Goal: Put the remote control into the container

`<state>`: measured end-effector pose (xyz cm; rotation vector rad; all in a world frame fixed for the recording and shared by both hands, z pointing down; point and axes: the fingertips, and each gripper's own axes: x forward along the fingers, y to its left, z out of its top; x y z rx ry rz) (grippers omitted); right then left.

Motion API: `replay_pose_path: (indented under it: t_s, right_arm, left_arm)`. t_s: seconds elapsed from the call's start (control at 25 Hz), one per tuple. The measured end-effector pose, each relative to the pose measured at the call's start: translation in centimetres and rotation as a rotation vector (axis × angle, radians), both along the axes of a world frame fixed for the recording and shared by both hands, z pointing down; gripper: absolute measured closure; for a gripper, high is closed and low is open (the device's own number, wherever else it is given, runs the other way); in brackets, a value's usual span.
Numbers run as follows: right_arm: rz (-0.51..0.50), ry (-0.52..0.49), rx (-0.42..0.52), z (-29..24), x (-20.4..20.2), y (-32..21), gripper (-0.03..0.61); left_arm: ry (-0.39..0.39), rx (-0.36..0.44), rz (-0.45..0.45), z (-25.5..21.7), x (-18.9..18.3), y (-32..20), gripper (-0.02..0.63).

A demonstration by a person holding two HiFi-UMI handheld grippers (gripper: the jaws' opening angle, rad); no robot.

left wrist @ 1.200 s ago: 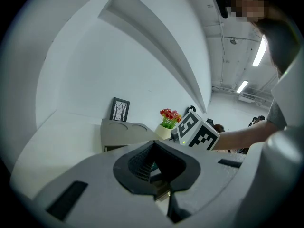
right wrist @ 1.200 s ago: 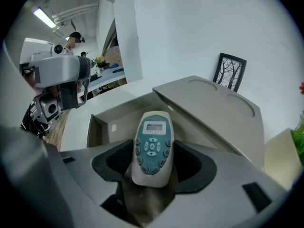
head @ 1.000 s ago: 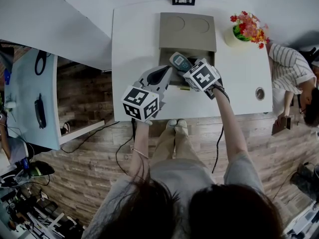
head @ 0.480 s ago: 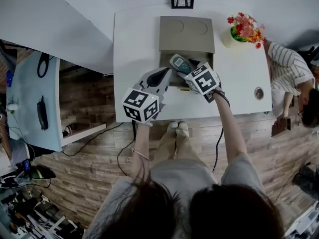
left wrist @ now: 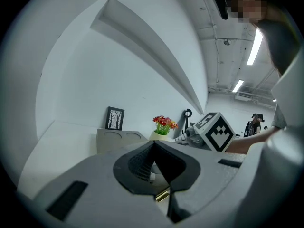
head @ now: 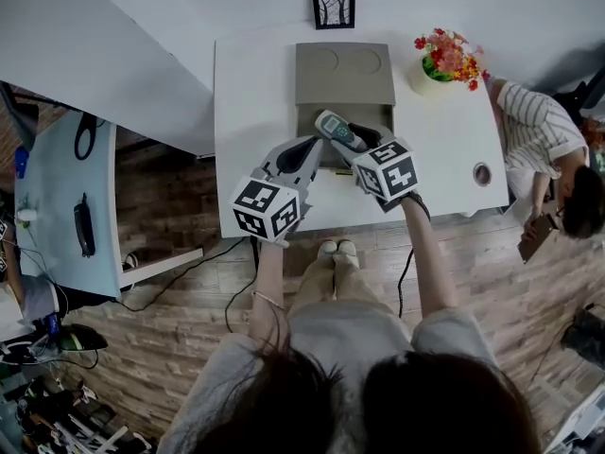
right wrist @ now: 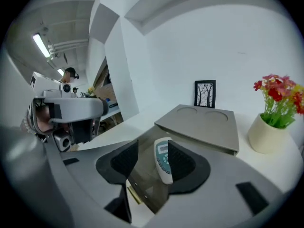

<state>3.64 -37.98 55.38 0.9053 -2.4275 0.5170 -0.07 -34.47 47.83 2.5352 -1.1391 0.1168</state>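
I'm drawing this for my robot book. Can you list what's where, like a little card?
Remote control: between the right gripper jaws, above the container opening
Right gripper jaws: closing, gap beside the remote on one side
Left gripper: shut, empty
Container: grey box, open, on white table
Nearby: flowers, picture frame

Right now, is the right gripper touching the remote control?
Cannot tell. In the right gripper view the remote control stands between the right gripper's closing jaws: clear of one pad, its edge hidden behind the other.
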Motion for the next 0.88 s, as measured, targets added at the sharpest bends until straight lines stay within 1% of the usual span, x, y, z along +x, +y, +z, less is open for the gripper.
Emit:
replay_pose_path:
  t_s: [0.12,0.2,0.36,0.68,0.88]
  right_arm:
    - [0.043,-0.075,0.035,-2.4,0.3,0.8,0.413]
    - [0.072,-0.126,0.062,-4.2,0.5,1.4,0.447]
    - [0.116,-0.201,0.118,-7.7,0.9,2.6,0.482]
    - [0.164,-0.268,0.235,-13.1,2.0,4.2,0.554]
    - [0.162,-0.296,0.317,-16.2,2.5,5.5,0.572]
  left_arm:
    - [0.001,0.022,0.012,-1.0,0.5,0.7,0.611]
    - [0.0,0.04,0.023,-1.8,0.8,1.2,0.611]
    - [-0.004,0.073,0.049,-3.2,1.3,2.2,0.611]
    - [-0.007,0.146,0.101,-6.3,2.5,3.4,0.611]
    - [-0.005,0.204,0.138,-8.6,3.5,4.6,0.611]
